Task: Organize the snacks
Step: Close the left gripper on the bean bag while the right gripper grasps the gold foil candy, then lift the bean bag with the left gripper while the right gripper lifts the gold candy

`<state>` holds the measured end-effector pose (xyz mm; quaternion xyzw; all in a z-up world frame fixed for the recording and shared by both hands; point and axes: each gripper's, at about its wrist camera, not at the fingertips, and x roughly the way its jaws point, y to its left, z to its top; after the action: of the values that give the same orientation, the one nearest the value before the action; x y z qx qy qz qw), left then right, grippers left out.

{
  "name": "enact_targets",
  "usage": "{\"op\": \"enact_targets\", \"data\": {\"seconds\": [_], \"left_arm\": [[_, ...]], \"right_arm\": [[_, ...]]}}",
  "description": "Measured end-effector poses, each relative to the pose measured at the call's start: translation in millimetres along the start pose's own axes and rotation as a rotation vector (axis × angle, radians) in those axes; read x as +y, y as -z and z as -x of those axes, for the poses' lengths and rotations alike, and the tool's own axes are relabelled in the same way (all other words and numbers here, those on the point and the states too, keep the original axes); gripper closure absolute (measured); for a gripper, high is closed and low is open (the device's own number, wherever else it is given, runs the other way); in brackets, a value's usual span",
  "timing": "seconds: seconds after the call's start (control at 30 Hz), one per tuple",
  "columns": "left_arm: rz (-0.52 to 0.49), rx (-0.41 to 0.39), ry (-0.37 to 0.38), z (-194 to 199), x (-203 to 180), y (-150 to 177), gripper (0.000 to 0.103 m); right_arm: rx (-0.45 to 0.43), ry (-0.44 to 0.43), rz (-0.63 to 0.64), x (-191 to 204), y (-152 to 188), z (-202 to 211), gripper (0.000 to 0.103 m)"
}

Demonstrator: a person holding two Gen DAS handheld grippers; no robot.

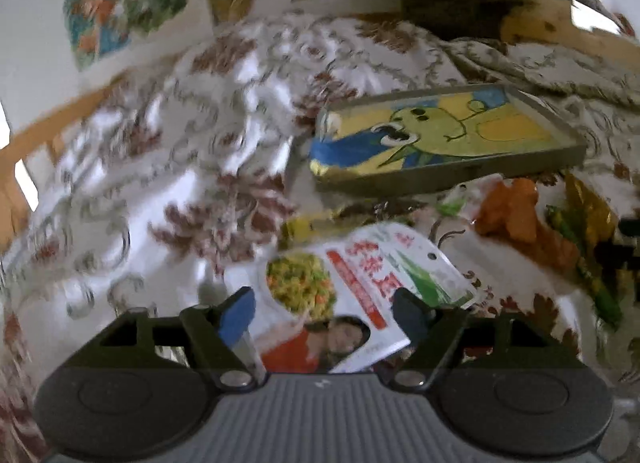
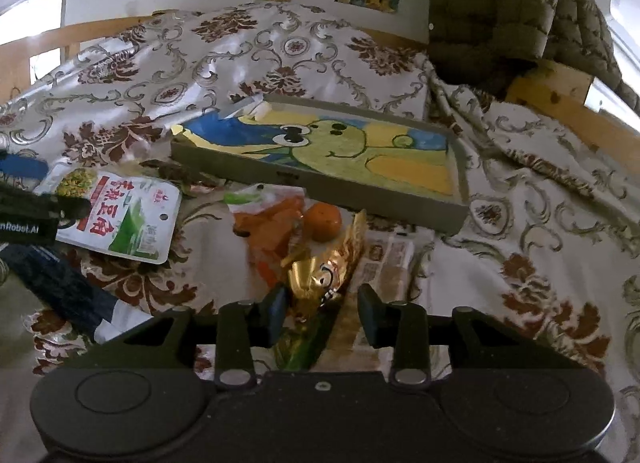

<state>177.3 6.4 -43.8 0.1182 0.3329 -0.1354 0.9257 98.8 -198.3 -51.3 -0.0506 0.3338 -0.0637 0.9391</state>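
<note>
The left gripper (image 1: 324,311) has its jaws wide apart, and the white snack pouch (image 1: 344,295) lies between them on the flowered cloth (image 1: 160,143). The pads do not seem to press it, so if the hand lifts now, the flat pouch will probably stay behind or slide off one pad.

The right gripper (image 2: 322,317) has its jaws partly closed around the gold wrapper (image 2: 324,267), but I cannot tell if the pads really hold it. This foil looks slippery and crumpled, so I think a light grip could let it fall out.

Just beyond are the orange bag (image 2: 268,231) and the small orange fruit (image 2: 323,221), which a careless move could push or roll. Farther away stands the grey tray (image 2: 440,215) with a painted bottom, still without snacks; its raised rim could catch a packet that is carried too low.
</note>
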Motion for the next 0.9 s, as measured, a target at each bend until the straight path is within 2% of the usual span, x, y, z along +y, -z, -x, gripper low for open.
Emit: {"op": "enact_targets", "data": {"seconds": [0.13, 0.27, 0.4, 0.47, 0.6, 0.67, 0.73, 0.9], "left_arm": [[0.181, 0.031, -0.010, 1.4, 27.0, 4.0, 0.008], [0.320, 0.062, 0.062, -5.1, 55.1, 7.5, 0.006], [0.420, 0.091, 0.220, -15.5, 70.7, 9.8, 0.023], [0.426, 0.092, 0.263, -15.7, 70.0, 11.7, 0.029], [0.392, 0.074, 0.248, -8.7, 63.5, 11.3, 0.045], [0.391, 0.048, 0.252, -2.7, 61.8, 8.2, 0.048], [0.399, 0.013, 0.290, 5.4, 61.3, 5.4, 0.051], [0.396, -0.083, 0.394, 26.1, 49.2, 0.8, 0.053]], "right_arm": [[-0.003, -0.043, 0.003, 4.4, 0.7, -3.7, 0.062], [-0.010, -0.069, 0.003, 7.3, 0.3, -4.6, 0.062], [-0.028, -0.079, 0.021, 9.3, 0.1, -5.3, 0.061], [-0.034, -0.080, 0.029, 9.5, 0.6, -6.3, 0.058], [-0.033, -0.072, 0.086, 14.8, 4.0, -11.3, 0.049], [-0.033, -0.059, 0.134, 19.8, 7.6, -14.7, 0.049], [-0.030, -0.042, 0.161, 22.2, 10.5, -18.2, 0.049], [-0.037, 0.013, 0.138, 15.1, 10.3, -20.2, 0.061]]}}
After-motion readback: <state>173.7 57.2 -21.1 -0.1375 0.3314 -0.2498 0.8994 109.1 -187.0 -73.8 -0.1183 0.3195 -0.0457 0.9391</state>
